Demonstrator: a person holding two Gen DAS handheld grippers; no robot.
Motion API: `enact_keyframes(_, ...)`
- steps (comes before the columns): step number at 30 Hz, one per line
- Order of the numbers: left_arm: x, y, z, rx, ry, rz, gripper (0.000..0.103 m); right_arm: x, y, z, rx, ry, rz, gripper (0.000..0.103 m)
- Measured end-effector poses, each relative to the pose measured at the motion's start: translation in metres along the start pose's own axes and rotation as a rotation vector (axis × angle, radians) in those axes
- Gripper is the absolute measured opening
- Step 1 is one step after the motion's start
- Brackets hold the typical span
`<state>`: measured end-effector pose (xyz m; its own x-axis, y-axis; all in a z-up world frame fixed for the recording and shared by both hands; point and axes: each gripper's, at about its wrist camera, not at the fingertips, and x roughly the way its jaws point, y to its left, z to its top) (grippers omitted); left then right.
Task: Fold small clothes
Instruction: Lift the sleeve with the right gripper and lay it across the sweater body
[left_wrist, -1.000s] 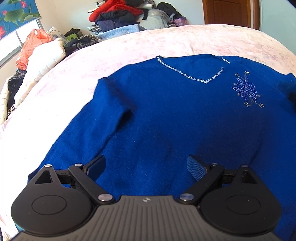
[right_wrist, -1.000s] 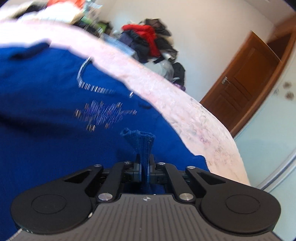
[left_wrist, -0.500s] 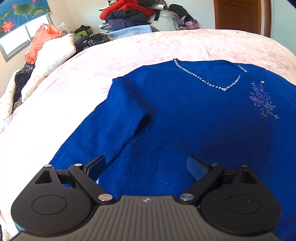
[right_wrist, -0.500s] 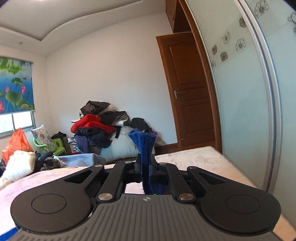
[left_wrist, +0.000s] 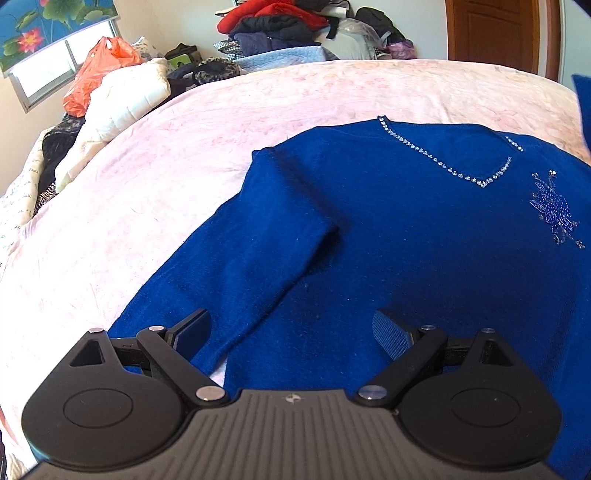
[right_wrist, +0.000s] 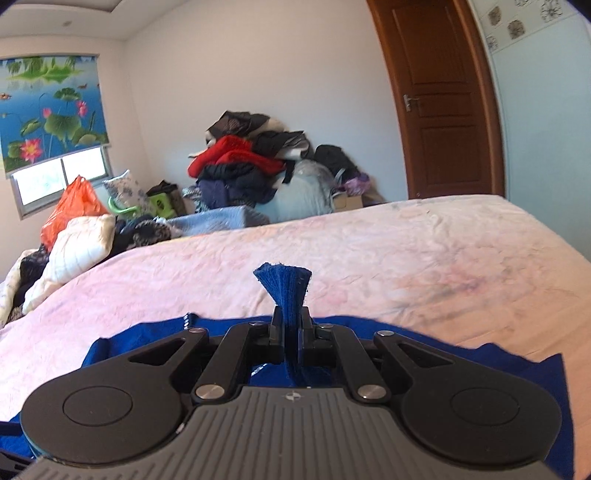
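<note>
Right fingers (right_wrist: 291, 332) clenched on blue sweater's (left_wrist: 406, 240) cuff (right_wrist: 283, 286); left fingers (left_wrist: 291, 332) released above its hem.

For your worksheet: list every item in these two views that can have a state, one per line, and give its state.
Blue sweater: spread front-up on the bed, one sleeve lying along its side, one cuff lifted.
Left gripper: open, empty, above the sweater.
Right gripper: shut on the sweater cuff.
Door: closed.
Window blind: partly lowered.
</note>
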<state>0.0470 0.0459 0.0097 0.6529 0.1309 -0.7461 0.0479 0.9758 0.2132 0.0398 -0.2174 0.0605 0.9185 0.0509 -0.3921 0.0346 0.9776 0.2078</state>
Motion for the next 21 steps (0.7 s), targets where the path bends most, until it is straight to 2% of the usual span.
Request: enact_keyframes(21, 0.004, 0.025, -0.001, -0.031, 0.009, 0.001, 0.095, 0.062, 0.071, 0.004, -0.121, 0.055, 0.066, 0.007)
